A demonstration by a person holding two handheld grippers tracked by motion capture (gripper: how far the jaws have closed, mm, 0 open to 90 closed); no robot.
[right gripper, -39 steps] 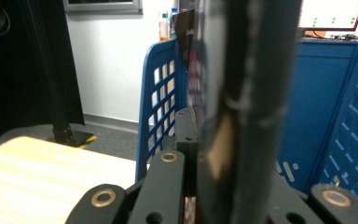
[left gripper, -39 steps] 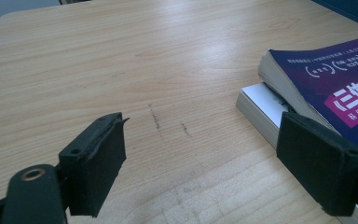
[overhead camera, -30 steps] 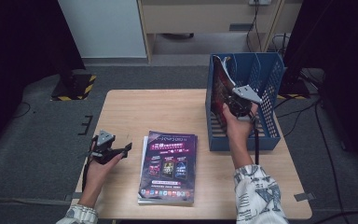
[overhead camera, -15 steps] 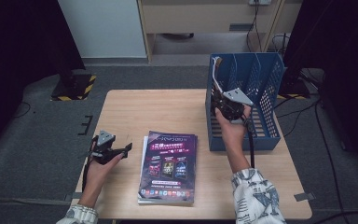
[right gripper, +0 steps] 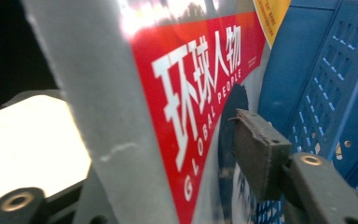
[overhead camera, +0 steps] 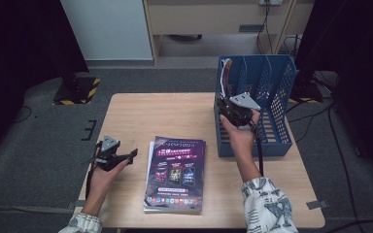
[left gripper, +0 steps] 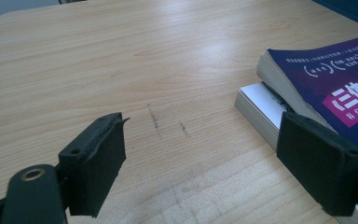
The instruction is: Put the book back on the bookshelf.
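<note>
Opening over the last second, the right gripper is letting go of the magazine it has stood upright in the left-hand slot of the blue file rack; an earlier high view shows the same hand pressed closer on it. In the right gripper view the red cover is standing between the jaws, with a visible gap to the right pad, so the jaws are parting and no longer pinching it. The rack is sitting at the far right corner of the surface, its open top facing up, which is why the magazine is going in edge-down and leaning on the slot's wall. Two more slots to the right are standing free.

A short stack of books is lying flat near the near edge, about mid-width, a purple cover on top, a white one beneath jutting out to the left. Bare wood is stretching between the stack and the rack, leaving a clear lane.

Beside the stack, toward the near left corner, the left gripper is waiting with jaws wide apart and nothing between them, pointing at the stack's edge.
</note>
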